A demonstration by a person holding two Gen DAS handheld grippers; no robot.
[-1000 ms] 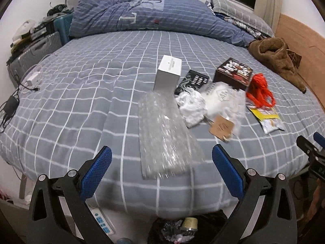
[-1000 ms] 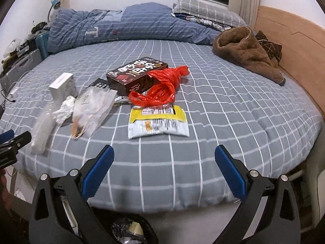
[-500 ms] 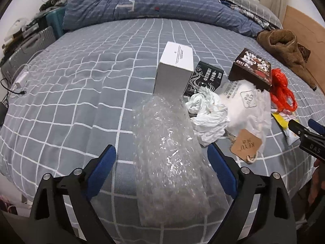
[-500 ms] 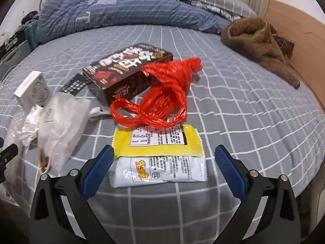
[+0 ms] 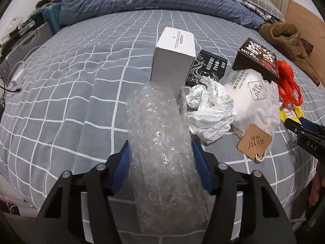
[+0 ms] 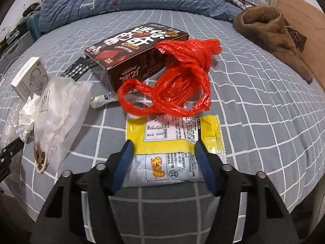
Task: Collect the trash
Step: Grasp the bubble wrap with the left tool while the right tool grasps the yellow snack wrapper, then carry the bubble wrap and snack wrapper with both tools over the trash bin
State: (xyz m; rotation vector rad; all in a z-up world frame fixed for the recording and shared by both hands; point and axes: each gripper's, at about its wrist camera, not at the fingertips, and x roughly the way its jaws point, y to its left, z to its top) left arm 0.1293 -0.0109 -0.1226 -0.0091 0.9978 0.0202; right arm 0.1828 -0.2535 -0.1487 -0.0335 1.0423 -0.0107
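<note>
Judging by what's on the bed [image 5: 61, 93], collecting has barely begun: every piece of trash in view is on the sheet, none lifted clear. Left to pick up, as far as pics show: bubble wrap [image 5: 162, 142], crumpled white tissue [image 5: 211, 109], white drawstring pouch w/ brown KEYU tag [image 5: 256, 97], red plastic bag [image 6: 178, 81], yellow-and-white snack packet [image 6: 174, 142], dark chocolate box [image 6: 134, 48], white carton [image 5: 174, 61], black sachet [image 5: 209, 69]. No bin in the current views.

Left tongs [image 5: 160, 162]: jaws have just been closing and now sit against both flanks of the bubble wrap, which bulges up between the blue pads, so clamped on it, wrap resting on the bed. Wrap runs from the tongs fwd toward the white carton, just behind it.

Right tongs [image 6: 164, 158]: jaws have just been closing too, w/ the snack packet between them. Pads sit at the packet's left and right edges where yellow meets white; looks like a pinch, packet flat on the sheet. Red bag lies just beyond the packet, overlapping its far edge; choc box behind that.

Next step prob. needs both lifted off, then back for the rest.
</note>
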